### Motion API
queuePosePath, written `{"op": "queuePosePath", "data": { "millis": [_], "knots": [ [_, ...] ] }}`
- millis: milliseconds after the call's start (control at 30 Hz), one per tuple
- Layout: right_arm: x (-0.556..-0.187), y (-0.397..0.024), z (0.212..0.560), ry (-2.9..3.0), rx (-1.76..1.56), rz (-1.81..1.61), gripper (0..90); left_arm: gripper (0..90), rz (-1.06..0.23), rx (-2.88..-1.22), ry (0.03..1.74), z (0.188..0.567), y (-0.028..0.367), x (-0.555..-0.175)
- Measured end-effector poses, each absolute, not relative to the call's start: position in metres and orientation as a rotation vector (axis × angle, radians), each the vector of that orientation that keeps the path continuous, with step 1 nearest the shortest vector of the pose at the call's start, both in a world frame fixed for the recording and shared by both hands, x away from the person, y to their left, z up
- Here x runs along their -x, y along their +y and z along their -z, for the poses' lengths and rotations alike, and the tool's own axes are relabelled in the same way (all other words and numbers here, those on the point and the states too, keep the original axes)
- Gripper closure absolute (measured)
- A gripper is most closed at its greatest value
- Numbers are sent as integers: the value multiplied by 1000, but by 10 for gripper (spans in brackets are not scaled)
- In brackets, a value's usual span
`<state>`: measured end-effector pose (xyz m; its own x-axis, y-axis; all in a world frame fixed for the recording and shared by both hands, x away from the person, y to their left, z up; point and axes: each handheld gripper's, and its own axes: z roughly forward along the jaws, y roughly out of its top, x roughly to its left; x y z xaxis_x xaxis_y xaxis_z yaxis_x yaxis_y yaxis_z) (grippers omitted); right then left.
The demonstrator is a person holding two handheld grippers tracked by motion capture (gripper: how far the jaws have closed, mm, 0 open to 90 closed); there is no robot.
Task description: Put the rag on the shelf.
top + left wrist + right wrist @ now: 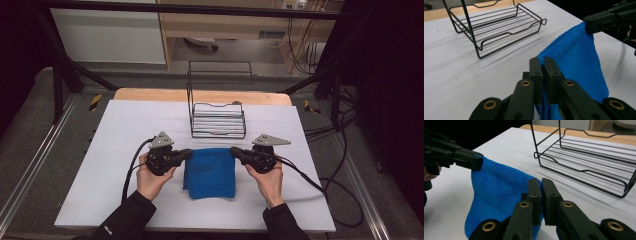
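A blue cloth hangs folded between my two grippers above the white table top. My left gripper is shut on the cloth's left top corner, and my right gripper is shut on its right top corner. In the left gripper view my own jaws pinch the blue cloth, and the other gripper grips the far corner. In the right gripper view my jaws clamp the cloth, with the left gripper holding the opposite corner. The cloth's lower edge rests on the table.
A black wire rack with a tall back frame stands just behind the cloth, on the far middle of the table. Cables trail from both grippers toward the table's sides. A wooden strip edges the far side.
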<state>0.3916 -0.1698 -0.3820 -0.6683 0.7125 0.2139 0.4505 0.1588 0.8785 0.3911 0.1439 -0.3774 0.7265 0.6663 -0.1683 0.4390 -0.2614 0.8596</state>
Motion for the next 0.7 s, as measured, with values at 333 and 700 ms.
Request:
{"op": "queuePosePath", "data": {
  "millis": [333, 700],
  "knots": [
    [-385, -173, 367, 2141, -1063, -1528, 864, 853, -308, -1863, 833, 365, 141, -387],
    [-378, -177, 352, 2071, -1003, -1551, 865, 853, -351, -1804, 801, 351, 138, -386]
  ]
}}
